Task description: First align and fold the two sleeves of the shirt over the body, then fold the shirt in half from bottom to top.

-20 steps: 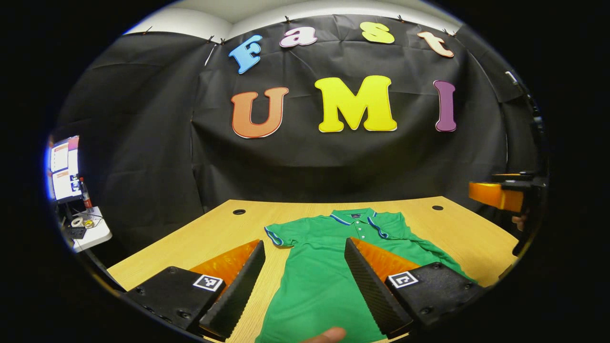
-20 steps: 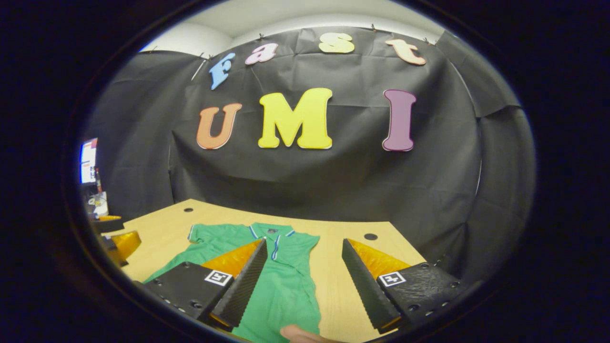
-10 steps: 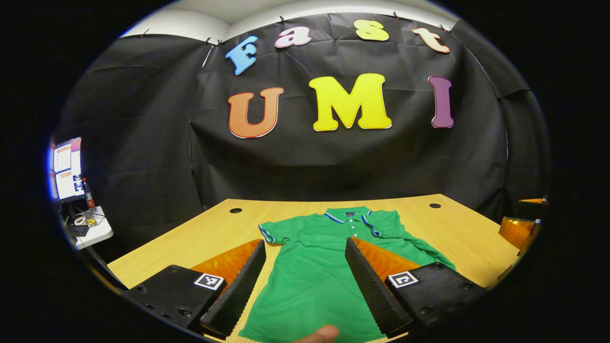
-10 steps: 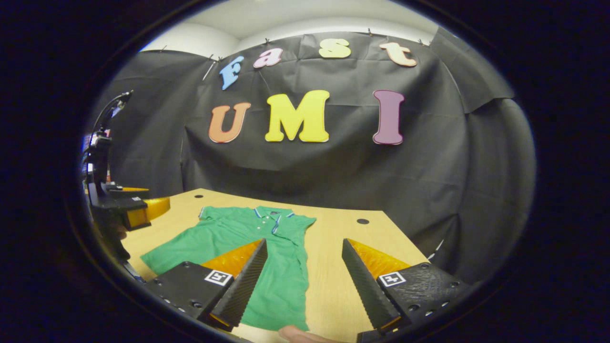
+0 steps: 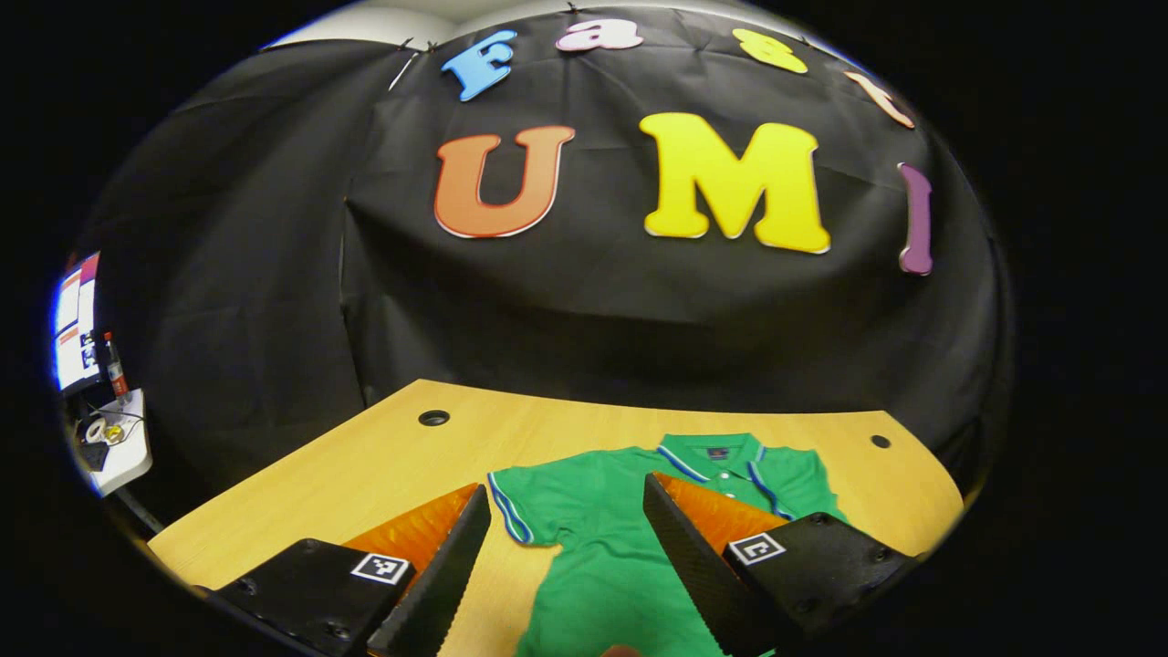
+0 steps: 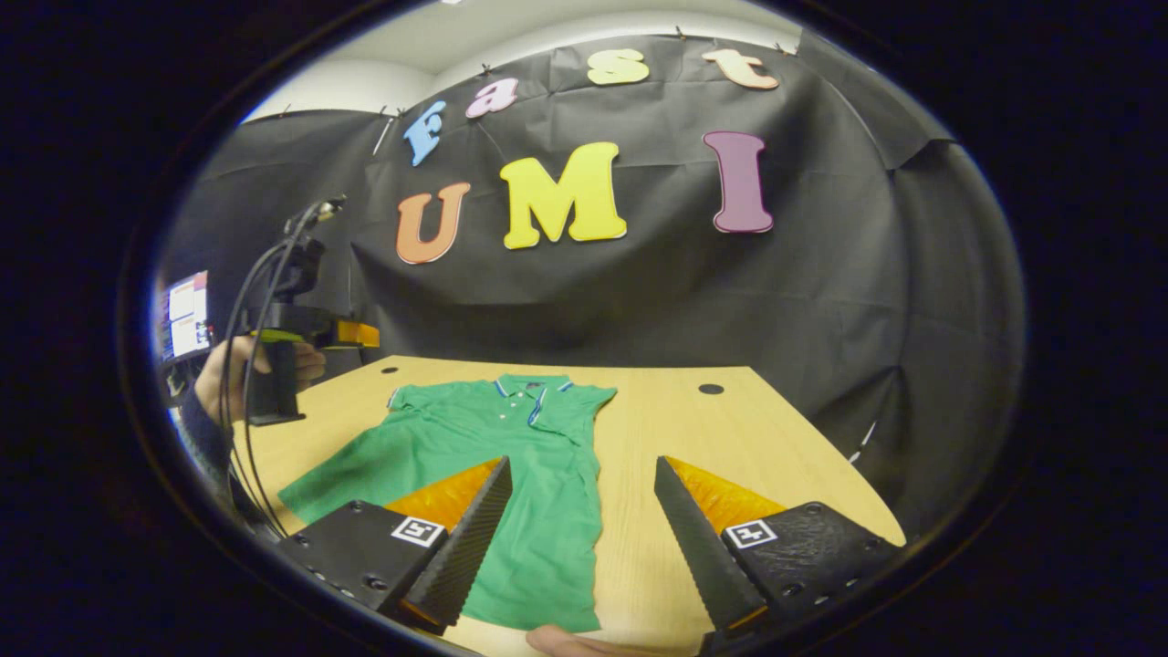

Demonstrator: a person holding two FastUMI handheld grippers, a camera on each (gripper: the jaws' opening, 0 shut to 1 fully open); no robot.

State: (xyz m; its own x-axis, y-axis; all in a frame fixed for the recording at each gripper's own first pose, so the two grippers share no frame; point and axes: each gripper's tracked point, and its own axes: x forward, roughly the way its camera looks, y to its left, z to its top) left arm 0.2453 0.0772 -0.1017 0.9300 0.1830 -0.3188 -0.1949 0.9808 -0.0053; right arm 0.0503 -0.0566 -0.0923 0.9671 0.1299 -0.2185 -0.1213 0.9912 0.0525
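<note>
A green polo shirt (image 5: pixel 602 538) with a blue-striped collar lies flat on the wooden table (image 5: pixel 365 474), collar toward the wall. Its left sleeve (image 5: pixel 520 497), with a striped cuff, sticks out sideways. My left gripper (image 5: pixel 564 493) hovers open above that sleeve and the chest, holding nothing. In the right gripper view the shirt (image 6: pixel 511 438) runs from the collar down to its hem at the near edge. My right gripper (image 6: pixel 581 467) stands open over the shirt's right edge, empty. A hand (image 6: pixel 228 365) holds the left gripper (image 6: pixel 315 333) up at the far left.
The table has round cable holes (image 5: pixel 433 417) (image 6: pixel 710 389) near its back corners. Bare wood (image 6: pixel 730 456) lies to the right of the shirt. A lit screen (image 5: pixel 73 328) and a small white side table (image 5: pixel 119 447) stand off to the left.
The left gripper has swung left and closer to the wall, now over the left sleeve. In the right gripper view it has risen at the left. Both stay open.
</note>
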